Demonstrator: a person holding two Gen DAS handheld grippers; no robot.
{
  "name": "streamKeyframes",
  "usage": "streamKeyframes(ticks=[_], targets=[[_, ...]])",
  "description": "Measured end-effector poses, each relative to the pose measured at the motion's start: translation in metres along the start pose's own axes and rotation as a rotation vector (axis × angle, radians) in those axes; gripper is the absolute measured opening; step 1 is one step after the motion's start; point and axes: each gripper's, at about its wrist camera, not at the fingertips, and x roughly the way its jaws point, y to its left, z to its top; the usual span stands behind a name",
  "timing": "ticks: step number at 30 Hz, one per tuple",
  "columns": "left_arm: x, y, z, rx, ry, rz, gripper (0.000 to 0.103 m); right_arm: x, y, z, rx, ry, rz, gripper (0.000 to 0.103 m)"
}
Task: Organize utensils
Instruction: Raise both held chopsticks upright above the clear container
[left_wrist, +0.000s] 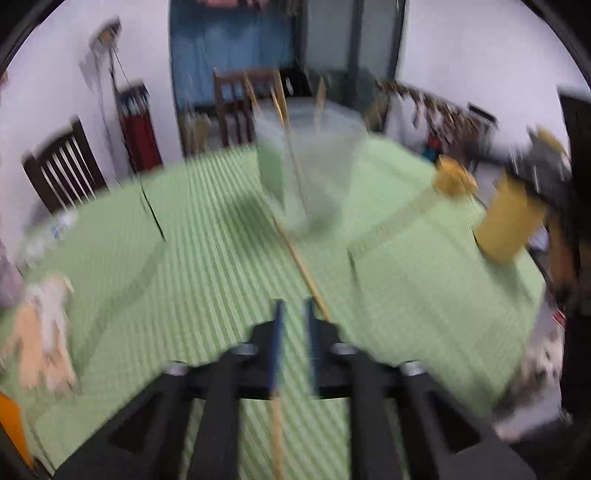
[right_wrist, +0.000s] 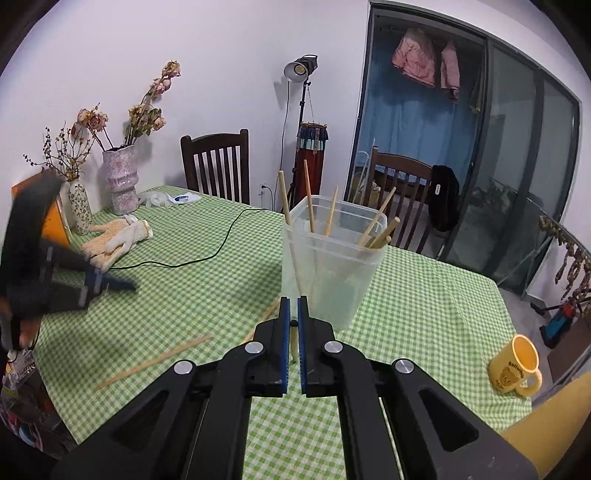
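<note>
Right gripper nearly shut, blue pads pinching 1 chopstick standing upright between them, just in front of clear plastic container. Container on green checked tablecloth holds several chopsticks upright. 1 loose chopstick lies on cloth left of gripper. Left gripper blurred, jaws partly apart, whether gripping anything: cannot tell. Yellow mug near table edge.

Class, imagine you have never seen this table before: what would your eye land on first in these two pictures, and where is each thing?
First, the clear plastic tub standing mid-table with wooden chopsticks sticking up out of it. Next, the right gripper in the foreground, shut on one chopstick. Loose chopsticks lie on the green checked cloth at left, and a yellow mug sits near the right edge.
</note>
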Motion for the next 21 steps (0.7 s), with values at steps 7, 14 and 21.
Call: streamKeyframes(ticks=[7, 14, 21], targets=[[0.030, 0.018, -0.103, -0.043, 0.206, 0.059, 0.051, -0.010, 0.006, -0.020, -0.002, -0.005, 0.000, 0.004], [0.029, 0.045, -0.132, -0.044, 0.292, 0.114, 0.033, -0.023, 0.009, -0.049, 0.016, 0.010, 0.003, 0.004], [0.021, 0.059, -0.119, -0.099, 0.274, 0.162, 0.001, -0.030, 0.001, -0.062, 0.066, 0.018, -0.020, 0.004]])
